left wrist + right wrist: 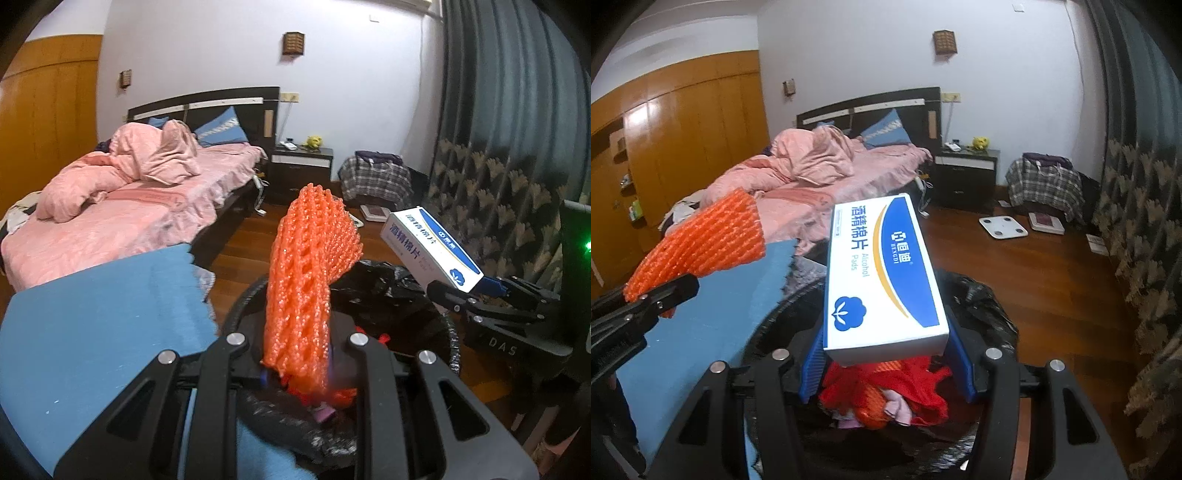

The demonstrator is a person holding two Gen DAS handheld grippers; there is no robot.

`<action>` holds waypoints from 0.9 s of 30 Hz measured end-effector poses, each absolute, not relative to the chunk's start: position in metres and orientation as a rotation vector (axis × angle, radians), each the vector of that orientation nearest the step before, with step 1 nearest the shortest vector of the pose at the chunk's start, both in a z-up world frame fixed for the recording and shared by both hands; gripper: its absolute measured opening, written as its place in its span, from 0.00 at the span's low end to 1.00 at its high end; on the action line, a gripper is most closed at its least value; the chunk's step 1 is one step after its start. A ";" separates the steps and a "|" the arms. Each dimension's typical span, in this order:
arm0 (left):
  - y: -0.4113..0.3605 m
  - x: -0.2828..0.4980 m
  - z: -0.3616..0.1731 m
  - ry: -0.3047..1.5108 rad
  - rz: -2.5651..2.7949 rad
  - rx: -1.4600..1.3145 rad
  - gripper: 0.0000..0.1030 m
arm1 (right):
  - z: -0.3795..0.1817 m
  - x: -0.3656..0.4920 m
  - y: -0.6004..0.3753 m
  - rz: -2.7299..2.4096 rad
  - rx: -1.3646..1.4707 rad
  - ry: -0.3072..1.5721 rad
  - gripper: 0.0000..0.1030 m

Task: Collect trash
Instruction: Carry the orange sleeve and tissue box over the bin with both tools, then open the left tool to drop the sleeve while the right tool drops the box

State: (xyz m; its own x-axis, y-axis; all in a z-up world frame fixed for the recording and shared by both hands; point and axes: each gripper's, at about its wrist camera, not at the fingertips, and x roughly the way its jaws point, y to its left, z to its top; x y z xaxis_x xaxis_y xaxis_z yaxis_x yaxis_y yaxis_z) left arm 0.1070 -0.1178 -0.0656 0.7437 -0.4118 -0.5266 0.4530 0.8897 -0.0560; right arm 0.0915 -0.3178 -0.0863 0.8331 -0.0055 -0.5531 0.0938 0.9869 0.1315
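My left gripper (295, 373) is shut on an orange foam net sleeve (306, 273), held upright over the black-lined trash bin (402, 295). The net also shows in the right wrist view (701, 243). My right gripper (888, 363) is shut on a white and blue alcohol pads box (882, 273), held over the same bin (982, 299). The box also shows at the right of the left wrist view (430, 247). Red and orange trash (886, 395) lies inside the bin.
A blue mat (107, 332) lies to the left of the bin. A bed with pink bedding (122, 206) stands behind it. A nightstand (967, 173), a plaid bag (1045, 184) and a white scale (1003, 226) are on the wooden floor. Curtains (1137, 221) hang at the right.
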 end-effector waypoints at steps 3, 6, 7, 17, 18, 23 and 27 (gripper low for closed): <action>-0.132 0.113 -0.074 0.571 -0.497 0.088 0.19 | -0.096 0.093 -0.328 -0.067 0.159 0.600 0.55; -0.142 0.122 -0.082 0.590 -0.508 0.091 0.19 | -0.106 0.098 -0.337 -0.079 0.166 0.618 0.55; -0.145 0.126 -0.087 0.600 -0.510 0.092 0.19 | -0.108 0.099 -0.338 -0.082 0.167 0.622 0.55; -0.158 0.164 -0.115 0.691 -0.556 0.064 0.22 | -0.128 0.113 -0.354 -0.091 0.176 0.670 0.55; -0.159 0.168 -0.118 0.702 -0.568 0.060 0.26 | -0.130 0.116 -0.357 -0.094 0.179 0.676 0.55; -0.157 0.183 -0.132 0.773 -0.595 0.028 0.59 | -0.138 0.119 -0.363 -0.099 0.183 0.705 0.70; -0.142 0.181 -0.132 0.763 -0.563 0.025 0.66 | -0.135 0.113 -0.364 -0.115 0.191 0.693 0.81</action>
State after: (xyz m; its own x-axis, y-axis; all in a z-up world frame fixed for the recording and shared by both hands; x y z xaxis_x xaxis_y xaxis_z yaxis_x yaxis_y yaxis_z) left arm 0.1809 -0.1425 -0.1316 0.5829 -0.4736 -0.6602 0.4910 0.8527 -0.1782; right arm 0.1129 -0.3643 -0.1348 0.7639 -0.0414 -0.6441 0.1682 0.9762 0.1368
